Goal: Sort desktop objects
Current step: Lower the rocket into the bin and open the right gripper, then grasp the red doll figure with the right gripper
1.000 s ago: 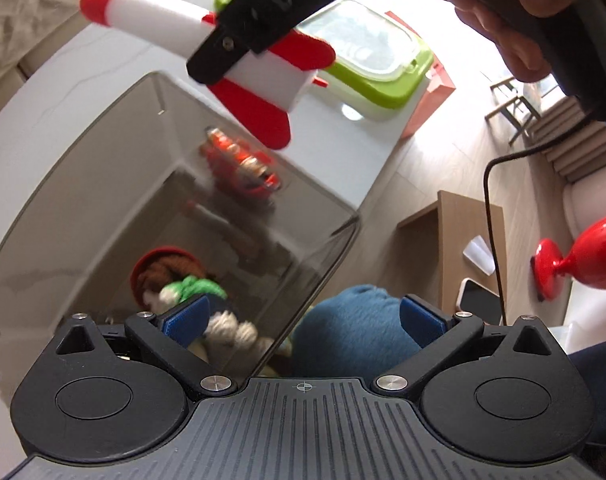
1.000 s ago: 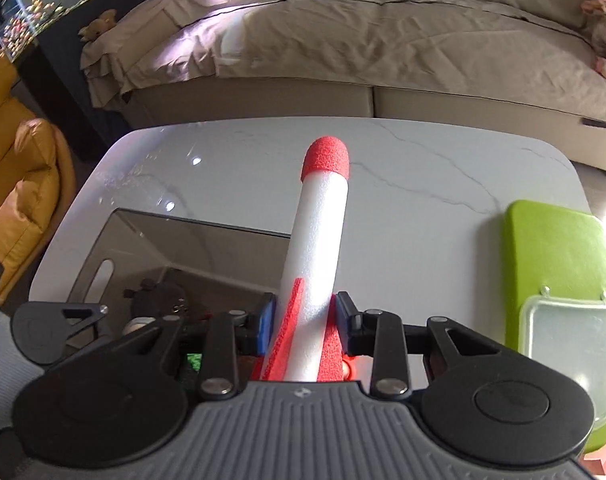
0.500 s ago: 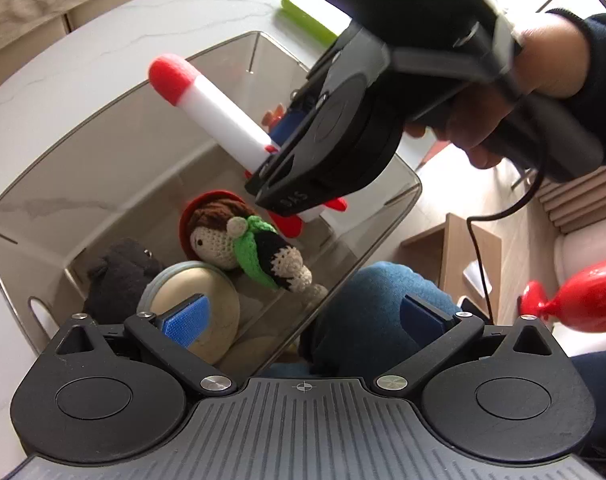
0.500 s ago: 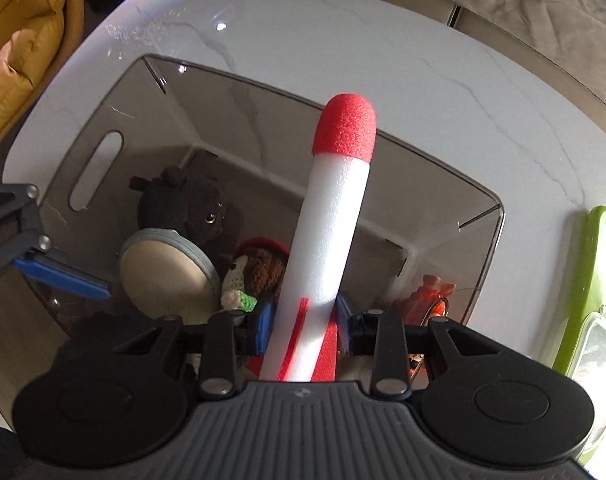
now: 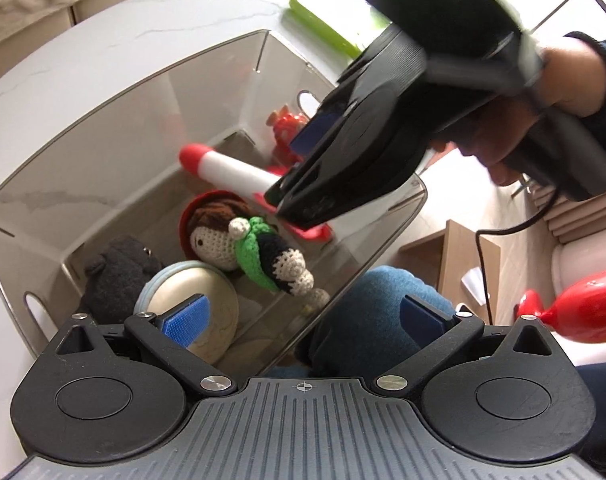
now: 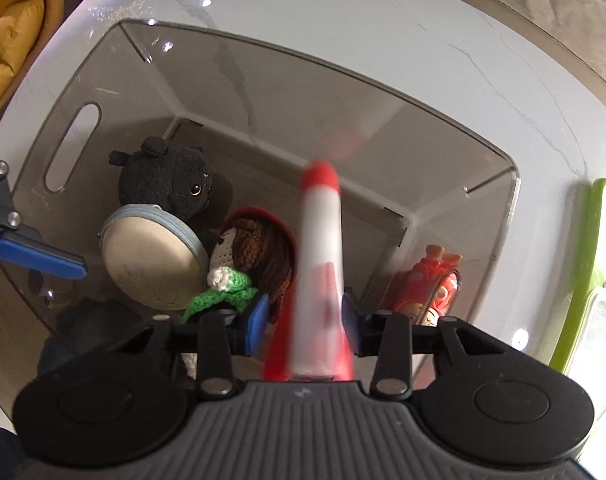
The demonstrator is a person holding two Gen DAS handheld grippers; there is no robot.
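Right wrist view, far left: a blue pad of the left gripper (image 6: pixel 35 258) is seen at the bin's left wall.
Bin (image 6: pixel 83 92): a smoky clear plastic bin is seen standing on the white marbled bench (image 6: pixel 383 28), with a slot handle in its left wall.
Black plush (image 6: pixel 167 176): lodged at the bin's left side, touching the round disc below it.
Round disc (image 6: pixel 151 260): a cream disc with a grey-blue rim is seen tilted on edge between the plush and the doll.
Crochet doll (image 6: pixel 255 256): brown hair, red hat and green scarf are shown; it lies just left of the rocket.
Toy rocket (image 6: pixel 321 264): a white foam body with red nose and red fins is seen, blurred, inside the bin, its nose pointed away from the camera.
Right gripper (image 6: pixel 305 322): held above the bin; its fingers are opening, the rocket's tail is between the blue pads, and a gap is seen at the left pad.
Red figure (image 6: pixel 431 284): seen upright at the bin's right wall.
Green-rimmed lid (image 6: pixel 583 264): laid on the bench right of the bin.
Left wrist view, left gripper: its fingers (image 5: pixel 187 320) are spread wide and nothing is held between them.
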